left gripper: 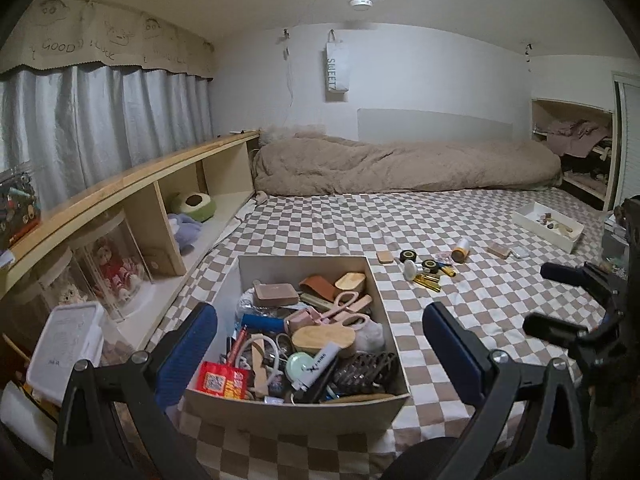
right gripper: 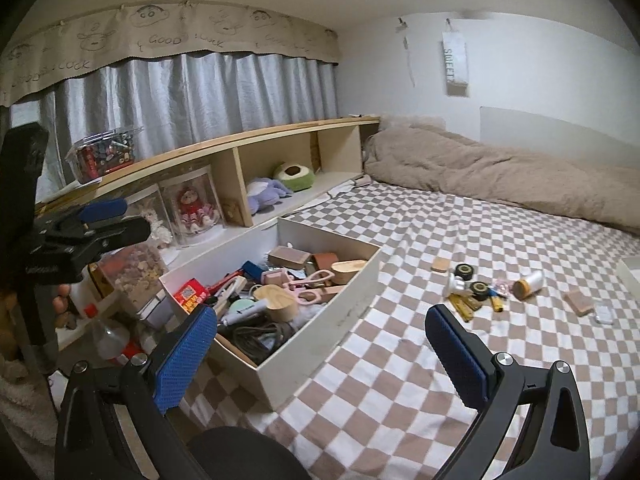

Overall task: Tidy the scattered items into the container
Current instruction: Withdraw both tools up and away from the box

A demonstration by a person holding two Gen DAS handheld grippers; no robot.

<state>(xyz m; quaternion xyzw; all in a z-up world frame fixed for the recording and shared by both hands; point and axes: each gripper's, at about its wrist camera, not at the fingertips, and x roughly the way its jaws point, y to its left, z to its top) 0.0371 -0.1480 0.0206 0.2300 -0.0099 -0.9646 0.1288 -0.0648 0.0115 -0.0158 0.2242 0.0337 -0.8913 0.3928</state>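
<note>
Both your left gripper and right gripper are wide open, holding nothing. The box sits between the left fingers; scattered bits lie mid-bed, beyond the right's.

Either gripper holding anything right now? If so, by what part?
Nothing is held. The left gripper and the right gripper are both open, with nothing between their blue-padded fingers; the scattered items lie on the checkered bedsheet.

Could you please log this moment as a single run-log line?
left tongs: open, empty, over box | right tongs: open, empty | loose items: on checkered sheet
</note>
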